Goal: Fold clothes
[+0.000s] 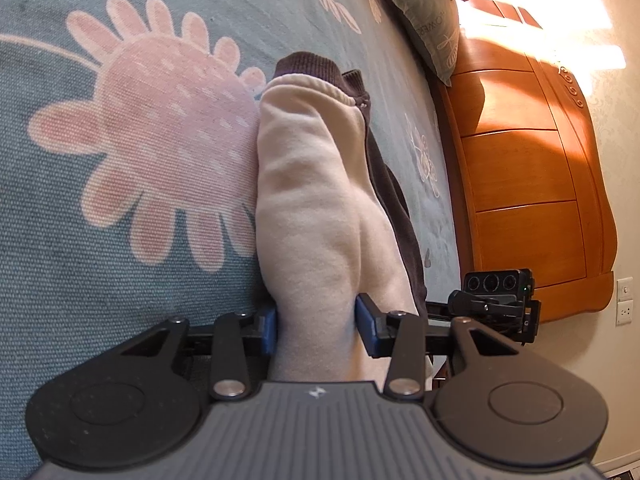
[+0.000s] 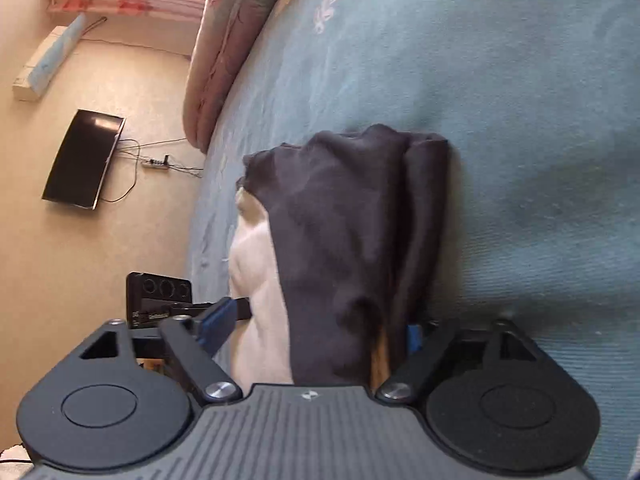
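A: What colours is the garment [image 1: 316, 208]?

B: Cream fleece on the inside, dark brown outside with a ribbed dark cuff. From the right wrist it reads nearly navy-black.

A: And the bedspread [image 1: 120, 240]?

B: Dusty teal, woven with 1 big pink flower and smaller pale sprigs.

A: The rest?

B: An orange-brown wooden headboard [image 1: 532, 184], a grey-green pillow [image 1: 432, 28], a pink floral quilt [image 2: 232, 32], and blue pads on black grippers.

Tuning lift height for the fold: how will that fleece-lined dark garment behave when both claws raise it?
Probably floppy: the garment bunches into soft folds where the left claw pinches its cream lining. Likely to sag between grips, since the dark outer side drapes loosely at the right claw, which looks open. The thick fleece suggests bulk, probably not slipperiness.
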`<state>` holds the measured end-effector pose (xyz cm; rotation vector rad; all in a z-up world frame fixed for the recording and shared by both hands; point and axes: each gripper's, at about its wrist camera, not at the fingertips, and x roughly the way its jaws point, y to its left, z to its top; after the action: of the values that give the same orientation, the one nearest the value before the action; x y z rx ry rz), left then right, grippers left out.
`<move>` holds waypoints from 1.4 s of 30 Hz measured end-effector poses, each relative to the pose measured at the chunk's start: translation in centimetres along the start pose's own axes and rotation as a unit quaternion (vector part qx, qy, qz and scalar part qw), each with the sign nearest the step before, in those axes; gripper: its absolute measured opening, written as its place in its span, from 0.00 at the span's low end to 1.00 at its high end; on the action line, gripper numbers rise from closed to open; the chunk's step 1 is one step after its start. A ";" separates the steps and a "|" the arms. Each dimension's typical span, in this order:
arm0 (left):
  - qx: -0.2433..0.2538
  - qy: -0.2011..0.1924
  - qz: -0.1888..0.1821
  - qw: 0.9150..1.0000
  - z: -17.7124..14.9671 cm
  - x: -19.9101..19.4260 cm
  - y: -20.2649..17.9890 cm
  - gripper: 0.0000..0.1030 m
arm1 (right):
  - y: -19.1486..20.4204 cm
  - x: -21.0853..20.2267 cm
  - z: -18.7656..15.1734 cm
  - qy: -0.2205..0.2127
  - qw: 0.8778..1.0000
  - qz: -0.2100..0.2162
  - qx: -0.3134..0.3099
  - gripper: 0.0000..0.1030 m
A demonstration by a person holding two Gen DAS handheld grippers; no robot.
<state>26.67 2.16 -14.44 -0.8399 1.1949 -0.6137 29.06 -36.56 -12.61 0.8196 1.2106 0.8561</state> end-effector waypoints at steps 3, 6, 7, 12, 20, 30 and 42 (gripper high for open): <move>0.019 0.001 0.016 1.000 0.0 0.1 -0.8 0.41 | -0.1 -0.2 0.0 0.001 1.000 -0.003 -0.011 0.76; 0.023 -0.001 0.017 1.000 0.0 0.1 -0.9 0.41 | -3.1 -1.4 -0.3 -0.025 0.999 0.006 0.036 0.26; 0.022 -0.002 0.015 1.000 0.0 0.1 -0.8 0.41 | -4.0 -1.6 -0.4 -0.034 0.998 0.014 0.051 0.24; 0.023 -0.009 0.019 1.000 -0.5 -0.2 -0.6 0.41 | -2.9 -1.3 -0.9 -0.051 0.998 -0.011 0.026 0.25; 0.048 -0.003 0.052 0.998 -0.3 0.1 -2.0 0.41 | -1.7 -0.3 -1.0 -0.064 0.997 -0.048 0.020 0.26; -0.017 -0.001 -0.017 1.000 -1.1 -1.5 1.1 0.47 | -3.0 -1.2 -1.2 -0.035 0.998 0.005 0.047 0.29; 0.006 0.038 -0.031 0.999 -1.0 -1.4 -0.1 0.81 | -0.4 -0.3 -1.0 -0.001 1.000 0.013 0.017 0.64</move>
<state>25.33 2.95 -13.70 -0.8531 1.2354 -0.7085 28.06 -36.92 -13.05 0.8659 1.2181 0.8581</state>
